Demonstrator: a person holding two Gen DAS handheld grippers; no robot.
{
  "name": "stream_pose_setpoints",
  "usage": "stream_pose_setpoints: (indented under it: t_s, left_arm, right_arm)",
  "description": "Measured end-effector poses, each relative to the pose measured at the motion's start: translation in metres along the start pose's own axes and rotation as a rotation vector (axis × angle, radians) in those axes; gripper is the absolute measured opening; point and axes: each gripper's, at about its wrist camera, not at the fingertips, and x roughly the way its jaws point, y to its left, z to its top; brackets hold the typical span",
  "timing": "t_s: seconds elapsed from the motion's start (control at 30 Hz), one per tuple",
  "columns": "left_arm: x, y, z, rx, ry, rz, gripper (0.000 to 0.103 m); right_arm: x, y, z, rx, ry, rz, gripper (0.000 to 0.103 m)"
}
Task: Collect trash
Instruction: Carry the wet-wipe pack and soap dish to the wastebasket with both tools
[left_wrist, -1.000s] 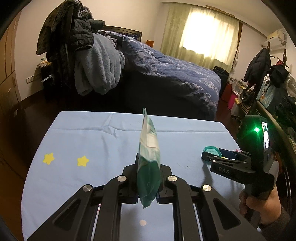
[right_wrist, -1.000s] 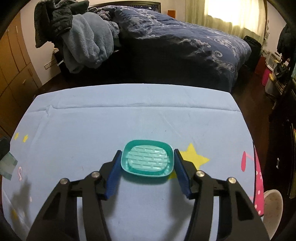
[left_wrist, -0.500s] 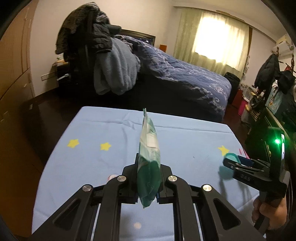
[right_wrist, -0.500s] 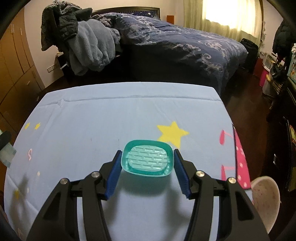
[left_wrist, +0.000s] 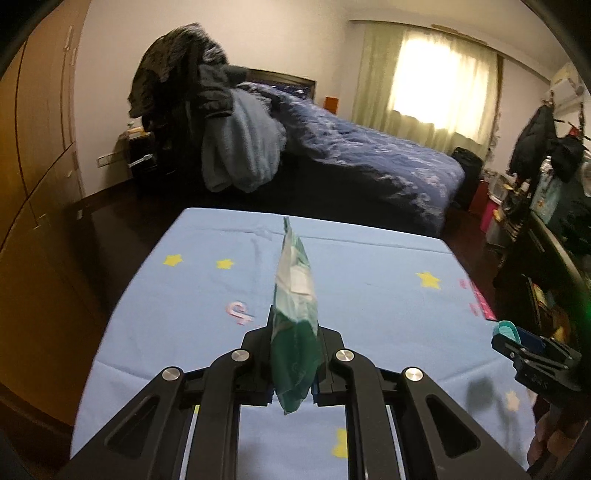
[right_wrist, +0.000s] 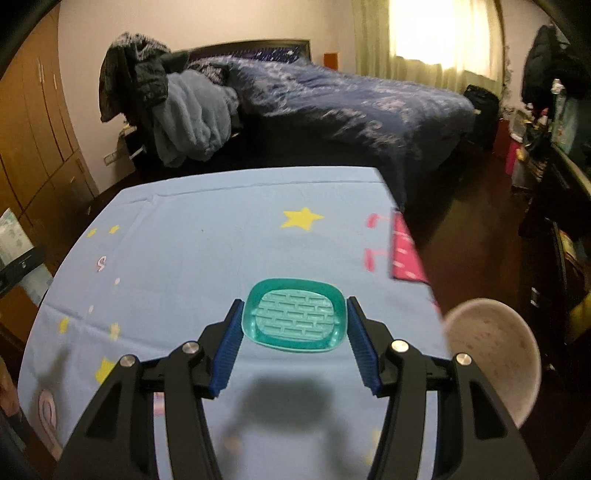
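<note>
Grippers are both loaded: left gripper is pinching the green packet mid-frame, right gripper clamping the teal tray; the bin, lower right, is probably calling for a level carry.

Glossy plastic tray, matt cloth tablecloth

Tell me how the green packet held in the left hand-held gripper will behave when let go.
The green packet looks soft and crinkly where the left hand-held gripper pinches it, so probably floppy and light. It stands on edge, so it would likely flop flat on the blue tablecloth.
</note>
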Motion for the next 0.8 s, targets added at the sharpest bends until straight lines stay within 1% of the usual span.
stream_pose_setpoints:
  t_s: [0.17,0.3,0.4,0.5,0.67,0.8]
  left_arm:
    - [-0.019,-0.039,-0.004,0.048,-0.02,-0.091,0.013]
    - [-0.028,-0.087,-0.003,0.116,-0.031,-0.189,0.013]
    - [-0.028,-0.123,-0.004,0.168,-0.025,-0.26,0.013]
    - [-0.021,-0.165,-0.004,0.217,-0.003,-0.337,0.013]
    - [-0.008,-0.227,-0.008,0.286,0.033,-0.454,0.013]
    - [0.005,-0.277,-0.012,0.339,0.064,-0.524,0.013]
  right_arm:
    - [-0.041,-0.027,-0.023,0.035,-0.036,-0.039,0.055]
    - [-0.068,-0.054,-0.039,0.088,-0.063,-0.078,0.055]
    - [-0.085,-0.077,-0.047,0.128,-0.085,-0.113,0.055]
    - [-0.094,-0.099,-0.053,0.159,-0.102,-0.159,0.055]
    - [-0.099,-0.135,-0.063,0.219,-0.108,-0.208,0.055]
    - [-0.099,-0.162,-0.07,0.258,-0.108,-0.238,0.055]
